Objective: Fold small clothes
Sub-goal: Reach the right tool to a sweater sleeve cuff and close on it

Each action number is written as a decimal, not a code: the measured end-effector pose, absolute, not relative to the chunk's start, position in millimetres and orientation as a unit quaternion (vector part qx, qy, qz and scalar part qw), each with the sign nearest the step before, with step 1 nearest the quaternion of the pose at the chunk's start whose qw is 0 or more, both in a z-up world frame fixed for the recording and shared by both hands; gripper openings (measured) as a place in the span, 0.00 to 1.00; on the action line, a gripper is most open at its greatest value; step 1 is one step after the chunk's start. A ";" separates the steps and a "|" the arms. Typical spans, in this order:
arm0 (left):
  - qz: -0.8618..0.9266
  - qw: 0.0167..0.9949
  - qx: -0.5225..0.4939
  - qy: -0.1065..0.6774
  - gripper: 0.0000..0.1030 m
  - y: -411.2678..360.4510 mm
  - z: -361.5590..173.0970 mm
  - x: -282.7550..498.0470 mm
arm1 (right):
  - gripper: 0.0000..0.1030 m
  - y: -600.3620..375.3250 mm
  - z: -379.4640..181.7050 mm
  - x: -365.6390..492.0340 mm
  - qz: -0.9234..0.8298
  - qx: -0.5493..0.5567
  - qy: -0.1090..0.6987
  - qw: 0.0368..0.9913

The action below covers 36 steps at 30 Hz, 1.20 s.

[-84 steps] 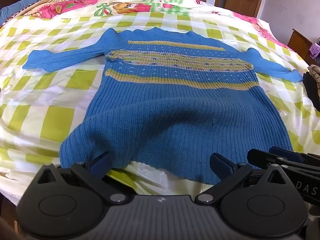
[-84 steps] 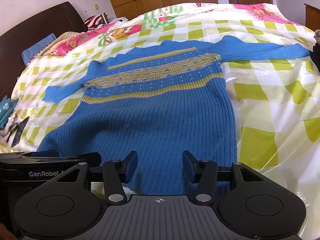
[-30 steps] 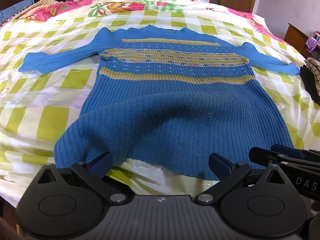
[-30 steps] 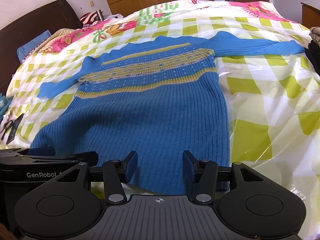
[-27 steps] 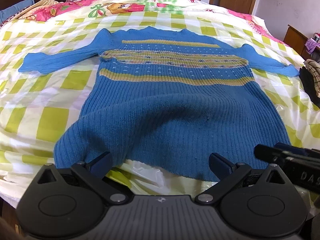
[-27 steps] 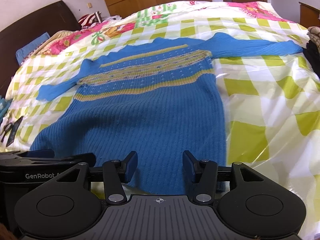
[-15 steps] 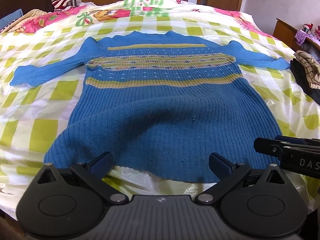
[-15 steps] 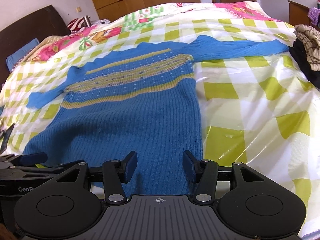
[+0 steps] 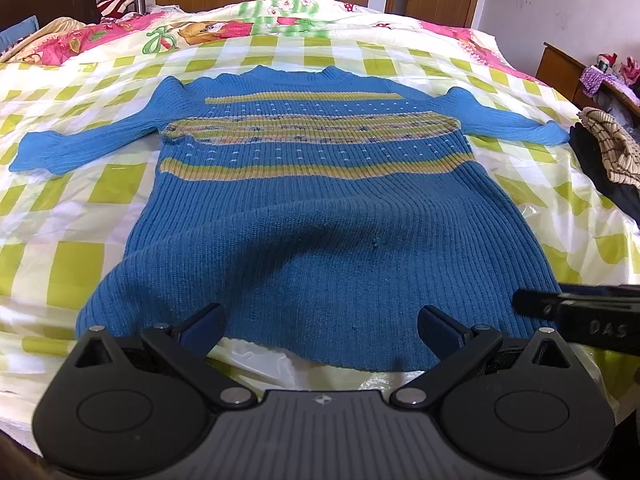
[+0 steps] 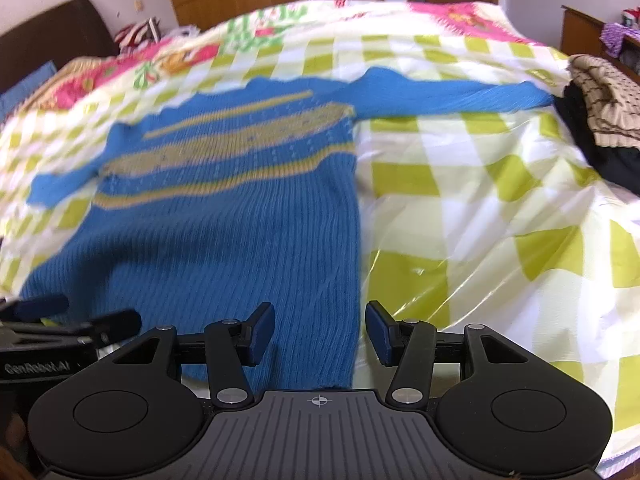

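Blue ribbed sweater (image 9: pixel 320 216) spread flat across the middle of the frame, face up, sleeves thrown wide to the left and right edges, neckline toward the top, hem right at the bottom by the tongs. It lies on a bed (image 9: pixel 60 208) whose green-and-white checked cover looks glossy, like a plastic sheet.

Left tongs (image 9: pixel 320 326) are spread wide, nothing between the fingers, sitting at the middle of the hem. Right tongs (image 10: pixel 320 330) are released too, a narrower gap, straddling the lower right corner of the sweater in the right wrist view; that view is blurred, so contact with the knit I cannot tell.

How will it handle? Judging by the knit: soft, floppy, stretchy along the ribs, light enough but thick, so folds will come out bulky and may spring back. On that shiny cover it should slide easily, which helps dragging but may let the body creep during a fold. Best holds look like the hem corners, or the cuffs at far left (image 9: pixel 30 154) and far right, pinching both layers together.

Round about: a dark and tan striped pile of clothes (image 9: pixel 608 152) sits at the right edge, touching or just beside the right cuff. That is the one thing crowding the sleeve. Pink cartoon bedding (image 9: pixel 120 36) lies along the top, well apart.
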<state>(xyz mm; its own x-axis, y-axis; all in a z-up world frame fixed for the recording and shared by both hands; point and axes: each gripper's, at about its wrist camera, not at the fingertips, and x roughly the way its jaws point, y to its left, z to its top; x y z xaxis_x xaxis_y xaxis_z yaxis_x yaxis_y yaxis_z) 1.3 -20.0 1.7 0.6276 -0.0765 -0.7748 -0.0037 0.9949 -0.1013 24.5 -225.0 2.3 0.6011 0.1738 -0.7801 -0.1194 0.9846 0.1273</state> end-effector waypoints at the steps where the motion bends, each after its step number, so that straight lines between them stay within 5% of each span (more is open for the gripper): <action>1: -0.021 0.901 -0.047 0.431 1.00 -20.1 1.8 1.2 | 0.43 -224.5 -0.4 26.1 0.086 0.032 0.446 0.890; 5: -0.027 0.901 -0.045 0.430 1.00 -22.4 2.9 1.9 | 0.09 -228.8 -4.3 32.2 0.086 0.033 0.467 0.880; 7: -0.033 0.902 -0.041 0.428 1.00 -25.5 4.3 4.0 | 0.02 -234.5 -1.4 33.4 0.097 0.039 0.469 0.877; 18: -0.074 0.903 0.000 0.423 1.00 -50.4 3.1 21.6 | 0.04 -267.5 5.9 40.8 0.101 0.049 0.497 0.860; 20: -0.079 0.903 0.008 0.422 1.00 -52.2 2.7 25.1 | 0.11 -266.3 10.9 39.4 0.101 0.036 0.494 0.863; 30: -0.110 0.916 0.029 0.384 1.00 -77.2 14.2 76.6 | 0.17 -314.4 31.4 103.0 0.051 0.129 0.420 0.897; 34: -0.119 0.918 0.036 0.378 1.00 -95.2 7.3 111.3 | 0.35 -348.3 17.3 161.5 0.002 0.212 0.388 0.897; 36: -0.123 0.917 0.039 0.378 1.00 -105.4 1.3 126.6 | 0.36 -363.0 7.3 189.8 -0.020 0.243 0.375 0.894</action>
